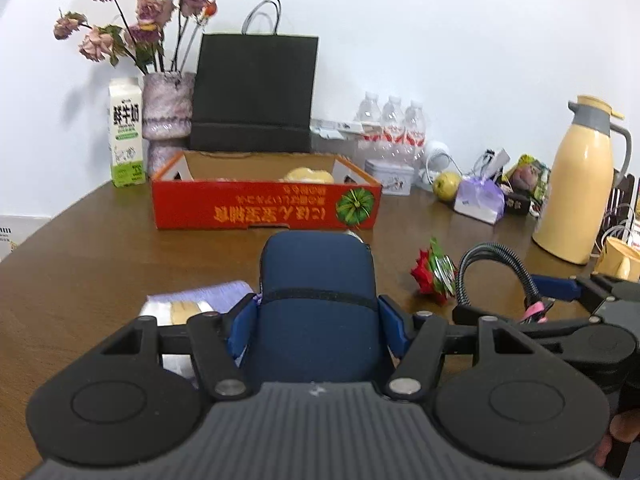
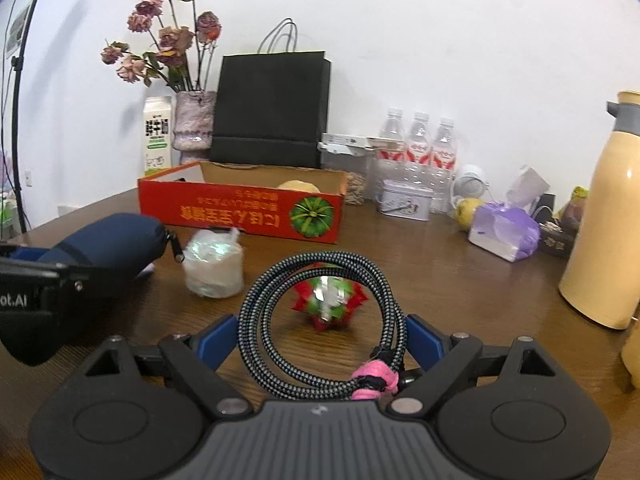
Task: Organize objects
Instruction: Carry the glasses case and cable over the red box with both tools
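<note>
My left gripper [image 1: 318, 320] is shut on a navy zip pouch [image 1: 316, 292] and holds it above the wooden table; the pouch also shows in the right wrist view [image 2: 108, 240]. My right gripper [image 2: 322, 340] is shut on a coiled braided cable [image 2: 320, 320] tied with a pink band [image 2: 376, 376]; the cable also shows in the left wrist view [image 1: 496, 272]. A red open cardboard box [image 1: 264, 200] stands ahead on the table, with a yellowish item inside it. A red and green foil ornament [image 2: 328, 300] lies beyond the coil.
A white wrapped roll [image 2: 214, 264] stands near the box. A purple and white packet [image 1: 200, 300] lies under my left gripper. At the back stand a black paper bag [image 1: 256, 92], a flower vase [image 1: 168, 104], a milk carton [image 1: 126, 132], water bottles [image 1: 392, 128], and a yellow thermos [image 1: 580, 184].
</note>
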